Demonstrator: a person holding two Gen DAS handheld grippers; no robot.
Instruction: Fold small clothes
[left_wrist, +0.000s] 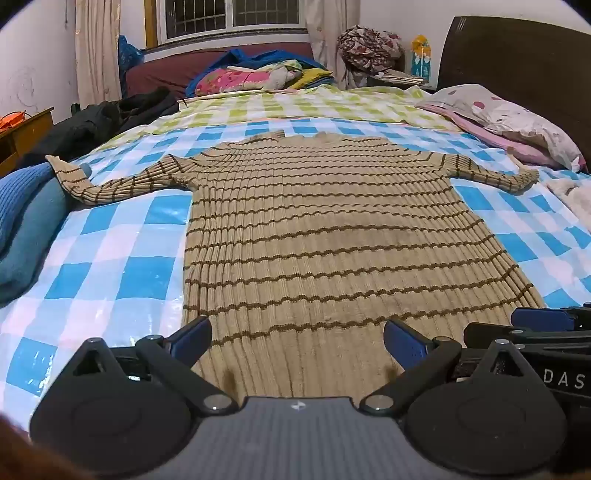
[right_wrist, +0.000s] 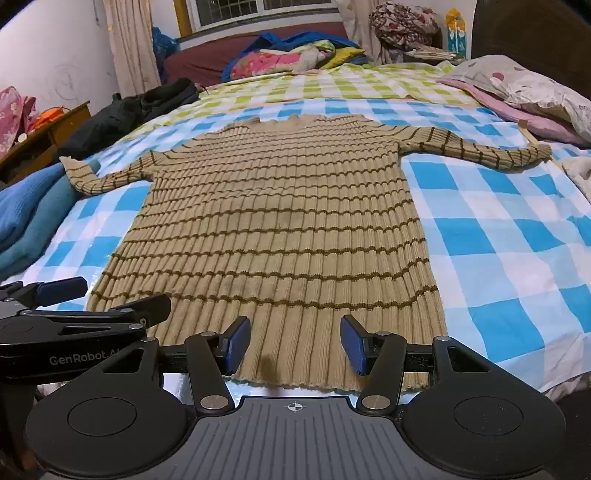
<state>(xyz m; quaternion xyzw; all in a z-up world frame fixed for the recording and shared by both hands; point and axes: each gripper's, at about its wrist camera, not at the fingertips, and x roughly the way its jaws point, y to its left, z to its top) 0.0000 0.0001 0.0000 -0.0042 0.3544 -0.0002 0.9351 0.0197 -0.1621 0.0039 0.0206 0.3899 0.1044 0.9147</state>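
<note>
**Sweater spread flat, both grippers poised at the hem**

A tan ribbed sweater (left_wrist: 317, 236) with thin brown stripes lies face-down-flat on the bed (left_wrist: 122, 280), hem nearest the cameras, collar far, both sleeves stretched out sideways. The left gripper (left_wrist: 297, 338) hangs over the hem with its fingers spread wide and nothing between them. The right gripper (right_wrist: 295, 341) sits just beside it, also released and empty, its blue pads above the hem ribbing.

Risks from here, as I judge them: the knit is thick and stretchy, so a pinch may catch only the top layer and the fold would drag apart. The left sleeve's cuff rests on a blue folded garment (left_wrist: 26, 218) at the bed's edge; lifting the sleeve could snag or pull it. The glossy blue-and-white checked sheet looks slippery, so the whole sweater may slide instead of creasing. The two grippers are close enough to collide.

Around it: a green checked cover farther up, a pillow (left_wrist: 517, 118) on the right, dark clothing (left_wrist: 107, 122) on the left, piled bedding beneath a barred window (left_wrist: 236, 16).
</note>
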